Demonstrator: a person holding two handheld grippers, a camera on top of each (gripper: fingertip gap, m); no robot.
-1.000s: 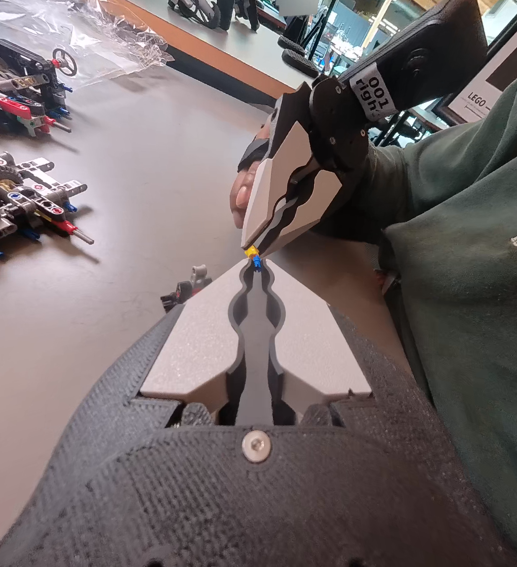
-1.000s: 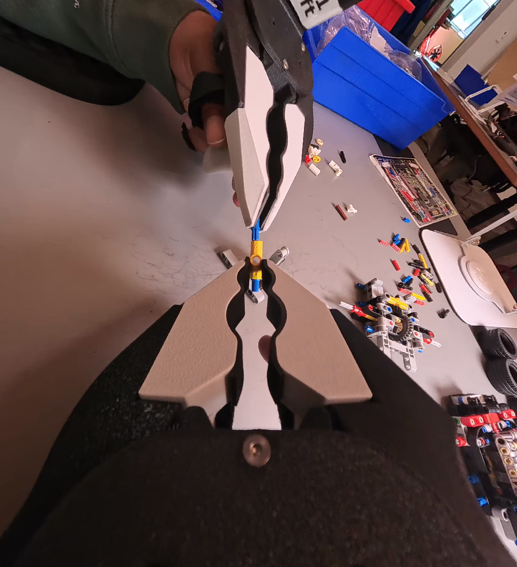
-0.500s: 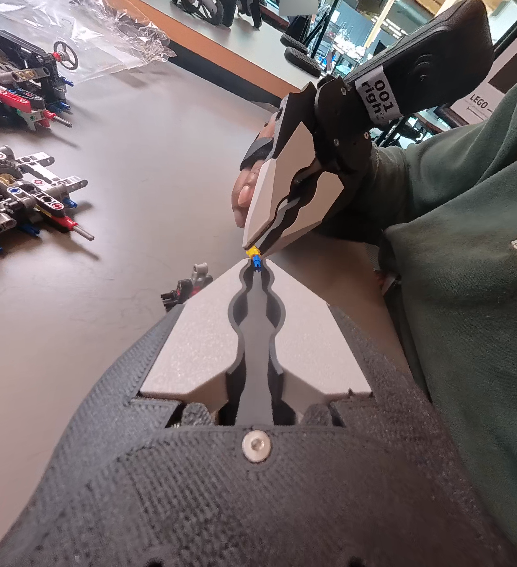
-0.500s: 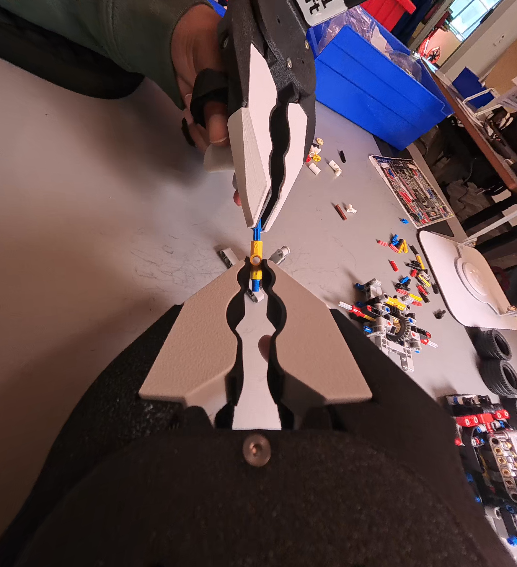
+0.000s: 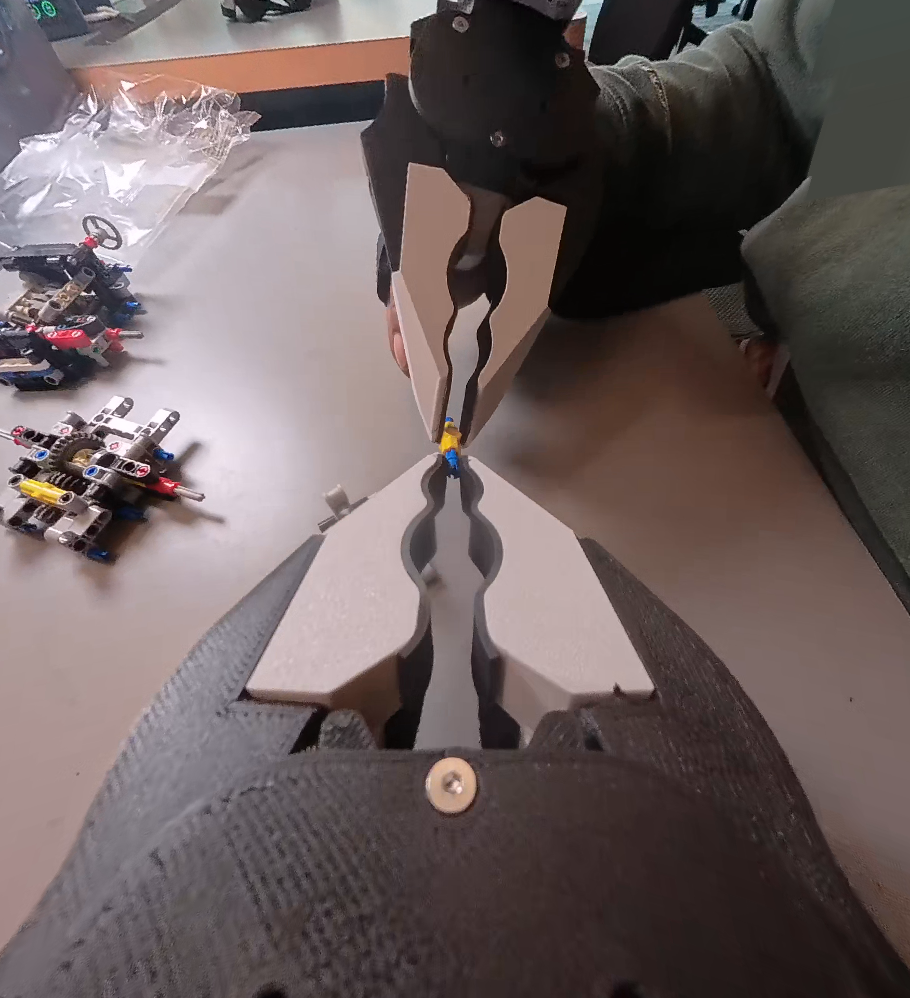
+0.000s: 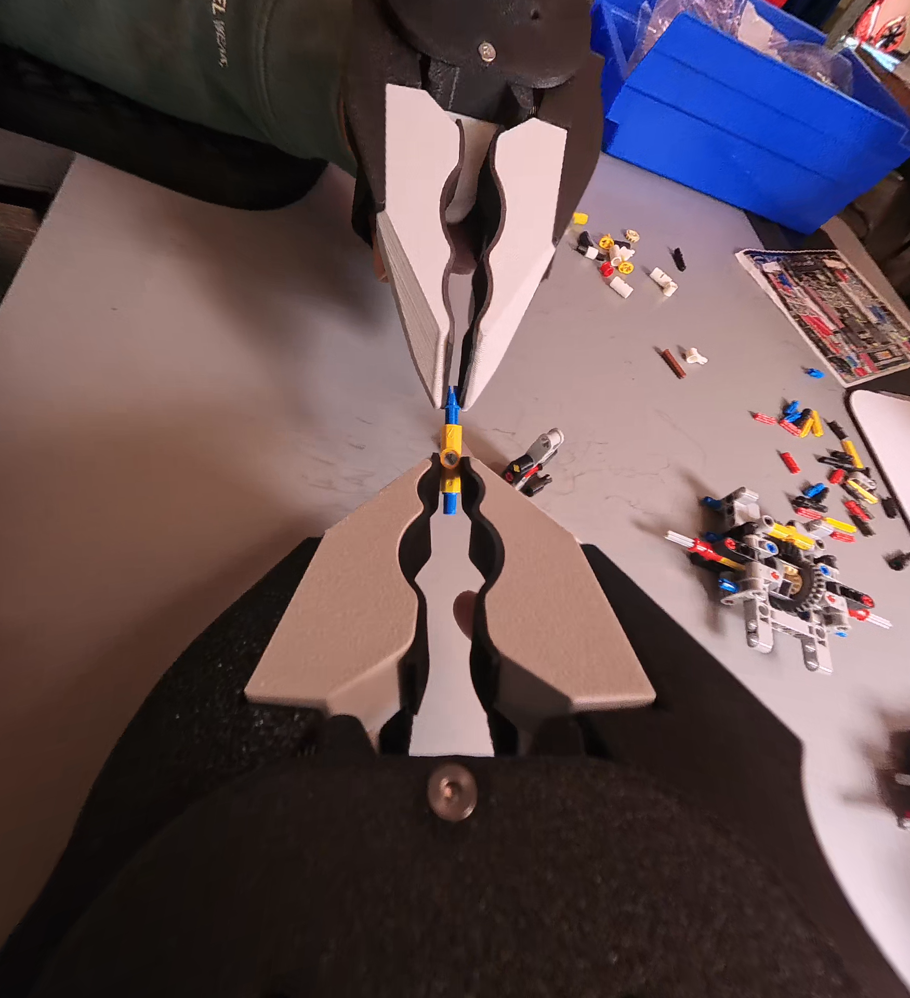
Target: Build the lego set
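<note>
In the left wrist view, on the far left of the table (image 5: 290, 302), two brick-built assemblies (image 5: 80, 486) lie well apart from the tools. At centre, the left gripper (image 5: 451, 462) is clenched on the tip of a blue pin (image 6: 450, 415). The pin runs through a yellow connector (image 6: 451, 438), which the right gripper (image 6: 450, 469) pinches tip to tip above the table. A green sleeve (image 5: 712, 135) fills the right.

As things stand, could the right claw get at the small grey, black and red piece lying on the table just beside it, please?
Probably not yet: the right claw is shut on the yellow connector, though nothing blocks the piece.
</note>
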